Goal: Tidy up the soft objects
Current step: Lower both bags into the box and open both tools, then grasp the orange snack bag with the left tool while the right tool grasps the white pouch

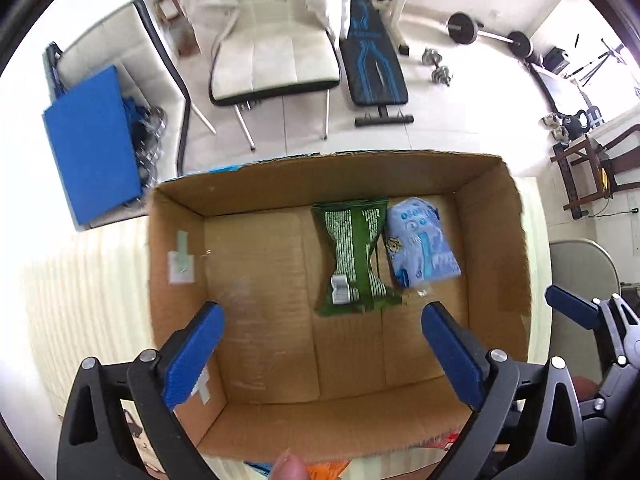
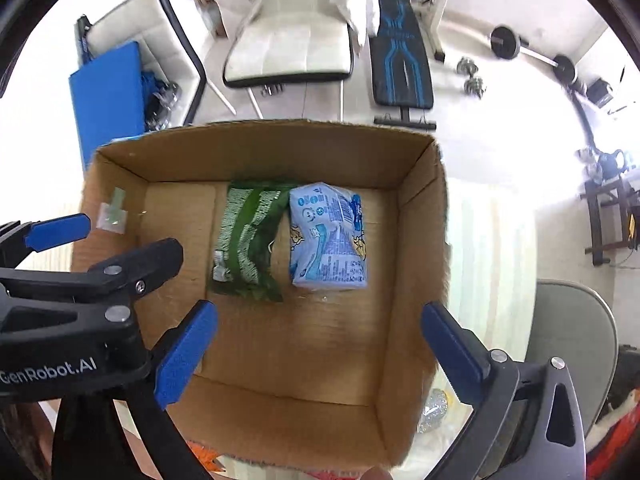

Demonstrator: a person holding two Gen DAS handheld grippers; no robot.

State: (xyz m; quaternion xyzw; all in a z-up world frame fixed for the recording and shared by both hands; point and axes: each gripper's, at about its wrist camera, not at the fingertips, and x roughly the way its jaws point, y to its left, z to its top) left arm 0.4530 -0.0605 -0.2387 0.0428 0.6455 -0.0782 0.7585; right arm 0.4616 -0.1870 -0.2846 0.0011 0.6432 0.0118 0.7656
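Two soft packs lie flat on the floor of the cardboard box [image 1: 496, 240], side by side toward its far wall: a green pack [image 1: 354, 256] and a light blue pack [image 1: 424, 240] touching it on the right. Both sit ahead of the fingertips rather than between them, the green one beyond the gap of the left gripper [image 1: 322, 322] and the blue one beyond the gap of the right gripper [image 2: 320, 322]. Nothing presses on either pack; each gripper's blue pads stand wide apart with only bare cardboard below. That spread, and the grippers pointing down over the box from above, reads as a release: the packs appear to be set where they belong, laid close together so the left part of the box stays free for more.

Crumpled and pinched at the waist, the green pack shows white print and a pale label near its near end. Printed with small figures and text, the blue pack is plumper and holds a squarer shape, so it should give less under a squeeze.

Outside the box, by its near edge, orange and silvery items show only in part; they may be next to sort, though what they are cannot be told.
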